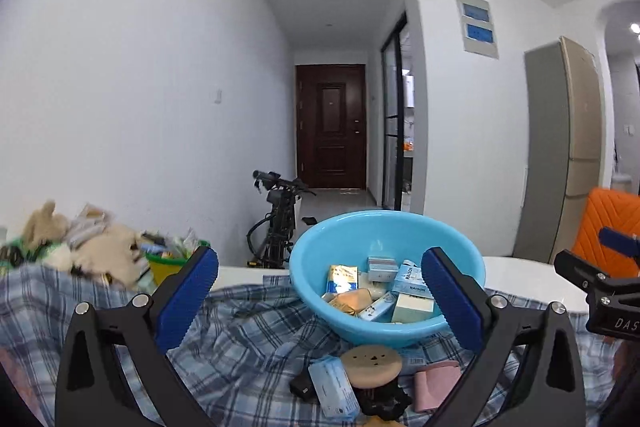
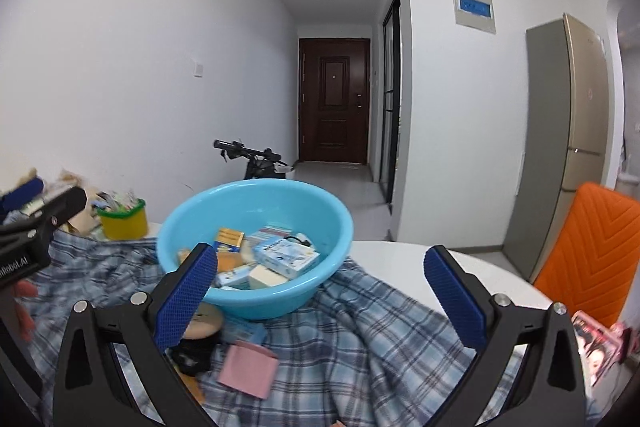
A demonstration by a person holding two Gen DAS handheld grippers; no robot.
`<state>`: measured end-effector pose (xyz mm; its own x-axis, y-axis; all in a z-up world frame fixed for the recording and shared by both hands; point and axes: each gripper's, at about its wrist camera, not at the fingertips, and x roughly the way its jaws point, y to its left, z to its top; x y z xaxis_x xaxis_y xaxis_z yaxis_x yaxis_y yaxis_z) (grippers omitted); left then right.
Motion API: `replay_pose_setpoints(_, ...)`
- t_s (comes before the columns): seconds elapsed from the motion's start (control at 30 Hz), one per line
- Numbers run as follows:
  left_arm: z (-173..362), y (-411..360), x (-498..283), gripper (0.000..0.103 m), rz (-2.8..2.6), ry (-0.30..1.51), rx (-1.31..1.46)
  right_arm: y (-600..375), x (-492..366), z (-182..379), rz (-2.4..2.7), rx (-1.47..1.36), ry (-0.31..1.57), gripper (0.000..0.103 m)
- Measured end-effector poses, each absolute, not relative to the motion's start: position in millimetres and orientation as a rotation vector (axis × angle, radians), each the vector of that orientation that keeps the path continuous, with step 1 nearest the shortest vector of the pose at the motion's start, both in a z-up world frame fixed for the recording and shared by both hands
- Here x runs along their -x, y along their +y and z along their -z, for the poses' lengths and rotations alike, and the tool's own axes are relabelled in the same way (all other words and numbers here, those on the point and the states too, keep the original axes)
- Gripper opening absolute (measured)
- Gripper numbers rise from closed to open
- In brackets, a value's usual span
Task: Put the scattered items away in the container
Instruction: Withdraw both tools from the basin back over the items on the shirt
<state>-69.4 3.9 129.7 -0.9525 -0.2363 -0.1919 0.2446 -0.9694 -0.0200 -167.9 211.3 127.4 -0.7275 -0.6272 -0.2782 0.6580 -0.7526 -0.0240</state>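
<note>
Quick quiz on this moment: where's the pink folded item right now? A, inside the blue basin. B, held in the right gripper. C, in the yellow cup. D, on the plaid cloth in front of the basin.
D: the pink folded item lies on the plaid cloth, outside the blue basin, and both grippers are open and empty.

My left gripper (image 1: 320,301) has its fingers (image 1: 188,299) spread wide, gripping nothing. My right gripper (image 2: 320,291) is likewise splayed and empty, level beside it.
</note>
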Motion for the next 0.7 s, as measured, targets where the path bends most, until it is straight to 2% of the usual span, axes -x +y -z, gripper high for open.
replay_pose_setpoints(0.07, -129.1, 0.9, 64.7, 0.103, 2.878, 0.104, -0.279, 213.2, 163.1, -125.8, 2.397, -0.309, 0.15, 0.103)
replay_pose_setpoints(0.27, -130.3, 8.9, 56.4, 0.103, 2.925, -0.038, -0.222, 213.4, 150.8, -125.9, 2.395, -0.241, 0.182, 0.103)
replay_pose_setpoints(0.43, -132.7, 0.2, 46.7, 0.103, 2.847, 0.061, -0.11, 219.6, 149.2, -125.8, 2.402, -0.245, 0.125, 0.103)
replay_pose_setpoints(0.57, -130.7, -21.8, 64.1, 0.103, 2.865, 0.234, -0.361, 221.2, 150.4, -125.5, 2.456, -0.23, 0.142, 0.103)
replay_pose_setpoints(0.63, -130.0, -21.8, 61.6, 0.103, 2.867, 0.213, -0.33, 224.3, 149.8, -126.4, 2.49, -0.195, 0.134, 0.103)
replay_pose_setpoints(0.7, -131.0, -14.4, 54.3, 0.103, 2.854, 0.109, -0.235, 226.8, 148.3, -126.7, 2.523, -0.145, 0.128, 0.103)
